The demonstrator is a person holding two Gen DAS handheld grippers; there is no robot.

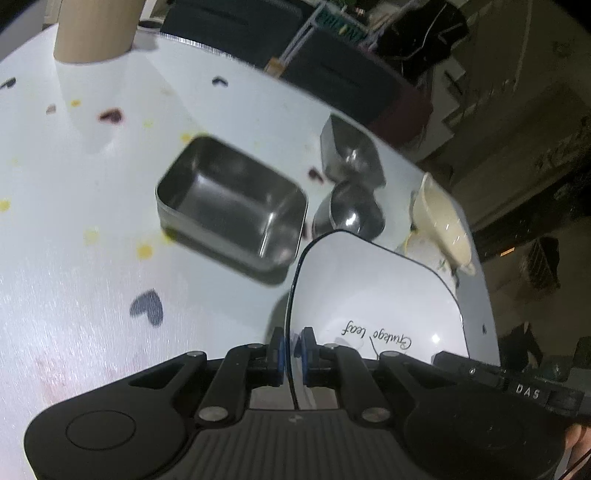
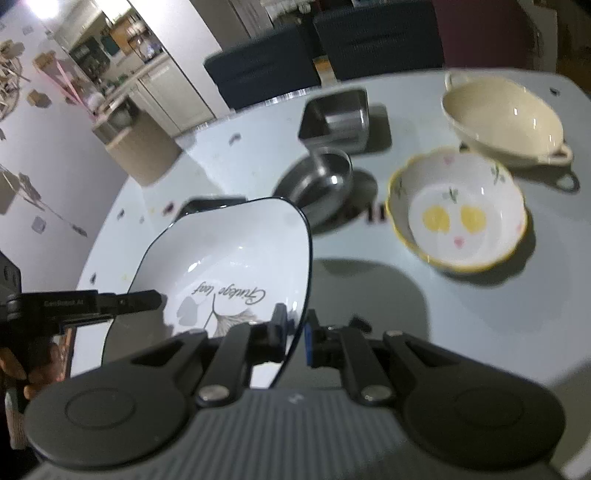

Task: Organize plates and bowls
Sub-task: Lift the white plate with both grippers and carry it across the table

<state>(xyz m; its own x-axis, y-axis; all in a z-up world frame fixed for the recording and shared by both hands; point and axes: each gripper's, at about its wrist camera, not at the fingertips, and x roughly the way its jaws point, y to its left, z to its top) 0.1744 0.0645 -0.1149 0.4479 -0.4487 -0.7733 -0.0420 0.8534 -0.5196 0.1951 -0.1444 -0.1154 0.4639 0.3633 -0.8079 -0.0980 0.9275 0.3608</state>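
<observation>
A white square plate with a dark rim and "Ginkgo leaf" lettering [image 1: 373, 291] [image 2: 236, 258] is held above the table by both grippers. My left gripper [image 1: 291, 349] is shut on one edge of it. My right gripper [image 2: 295, 328] is shut on the opposite edge. The left gripper also shows in the right wrist view [image 2: 110, 301] at the plate's left side. A yellow-rimmed flowered bowl [image 2: 458, 210] and a cream two-handled bowl [image 2: 502, 118] sit on the table to the right.
On the white table [image 1: 74, 258] stand a rectangular steel tin [image 1: 232, 203], a round steel bowl [image 2: 321, 177] and a square steel container [image 2: 336, 118]. A tan cylinder [image 1: 92, 33] stands at the far edge. Dark chairs [image 2: 258, 70] are behind the table.
</observation>
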